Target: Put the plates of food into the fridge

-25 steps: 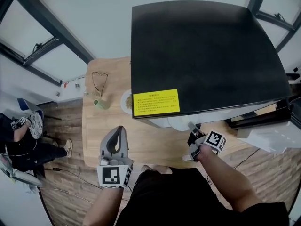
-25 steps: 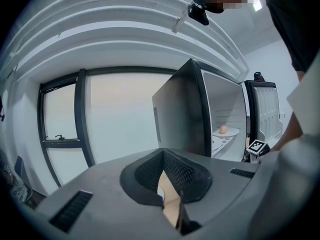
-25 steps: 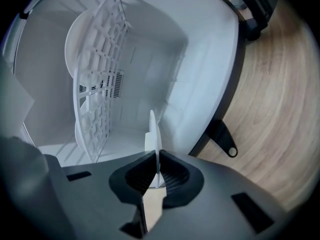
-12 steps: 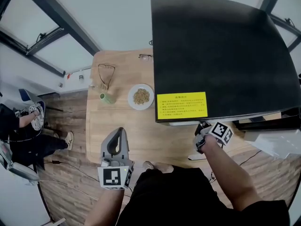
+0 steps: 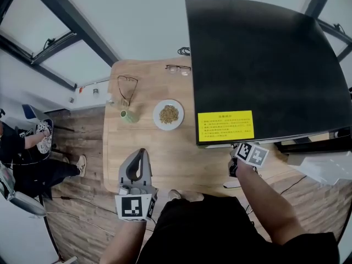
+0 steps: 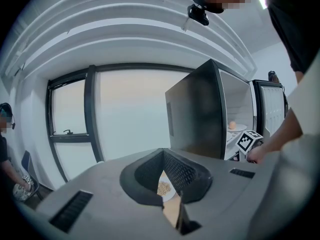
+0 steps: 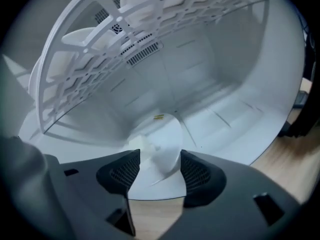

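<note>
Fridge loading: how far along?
Done: one white plate sits inside the fridge; the right gripper has just been opening, that plate between its jaws, unpressed. In hand: nothing; left gripper shut, empty. Left: the plate of grains on the table.

wooden table [image 5: 165, 153]: light top | glasses [image 5: 127, 87]: far left part | second glasses [image 5: 178, 69]: far edge | small green cup [image 5: 128, 115]: near first glasses | seated person [image 5: 25, 161]: left, on plank floor [image 5: 82, 224]

My grey fingers [image 6: 192, 176] meet, holding nothing. Through their slit at lower centre, a white plate of brown grains [image 6: 164, 189] sits on the wooden desk [image 6: 171, 213]. The black fridge [image 6: 192, 116] stands right of centre.
</note>
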A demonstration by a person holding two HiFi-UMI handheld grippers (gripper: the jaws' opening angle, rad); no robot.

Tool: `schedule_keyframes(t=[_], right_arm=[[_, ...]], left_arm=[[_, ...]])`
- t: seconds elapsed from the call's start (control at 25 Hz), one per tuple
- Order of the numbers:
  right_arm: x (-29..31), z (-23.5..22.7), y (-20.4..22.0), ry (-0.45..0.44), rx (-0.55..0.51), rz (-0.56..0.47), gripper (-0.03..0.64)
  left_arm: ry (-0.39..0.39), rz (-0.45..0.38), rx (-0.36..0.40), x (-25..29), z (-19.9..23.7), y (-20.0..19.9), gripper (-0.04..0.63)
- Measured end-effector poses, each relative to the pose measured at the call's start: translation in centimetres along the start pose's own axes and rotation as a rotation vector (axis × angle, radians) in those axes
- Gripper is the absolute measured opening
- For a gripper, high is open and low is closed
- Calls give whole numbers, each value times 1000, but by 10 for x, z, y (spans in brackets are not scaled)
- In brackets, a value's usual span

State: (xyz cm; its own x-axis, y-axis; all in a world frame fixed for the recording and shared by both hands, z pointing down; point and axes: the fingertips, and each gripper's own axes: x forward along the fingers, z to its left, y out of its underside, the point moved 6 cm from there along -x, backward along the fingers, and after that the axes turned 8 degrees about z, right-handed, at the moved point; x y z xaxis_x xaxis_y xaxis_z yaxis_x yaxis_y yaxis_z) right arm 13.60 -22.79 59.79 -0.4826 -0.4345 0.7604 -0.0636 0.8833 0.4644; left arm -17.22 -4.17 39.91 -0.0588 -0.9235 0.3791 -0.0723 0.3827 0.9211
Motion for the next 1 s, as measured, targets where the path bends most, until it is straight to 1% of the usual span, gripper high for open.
schedule_keyframes(t=[0.08, 0.2, 0.36, 0.52, 0.72, 0.88, 0.92, 1.0], right_arm=[[-2, -3, 4, 34, -18, 6, 264], [-11, -8, 3, 58, -31, -23, 265], [-24, -12, 2, 62, -41, -64, 265], [-46, -10, 0, 49, -81, -138, 265], [-81, -3, -4, -5, -172, -217, 265], [-111, 9, -7, -117, -189, -207, 261], [-120, 12, -9, -136, -204, -218, 234], [-140, 21, -13, -162, -270, -268, 107]], left_arm=[[4, -3, 4, 1, 0, -3, 3], [22, -34, 6, 3, -1, -11, 3], [48, -52, 36, 4, -3, -14, 3], [84, -69, 48, 6, -9, -16, 3], [126, -94, 62, 7, -19, -23, 3], [147, -114, 61, 7, -23, -29, 3], [153, -113, 54, 7, -25, -28, 3], [162, -108, 43, 7, -29, -25, 3]])
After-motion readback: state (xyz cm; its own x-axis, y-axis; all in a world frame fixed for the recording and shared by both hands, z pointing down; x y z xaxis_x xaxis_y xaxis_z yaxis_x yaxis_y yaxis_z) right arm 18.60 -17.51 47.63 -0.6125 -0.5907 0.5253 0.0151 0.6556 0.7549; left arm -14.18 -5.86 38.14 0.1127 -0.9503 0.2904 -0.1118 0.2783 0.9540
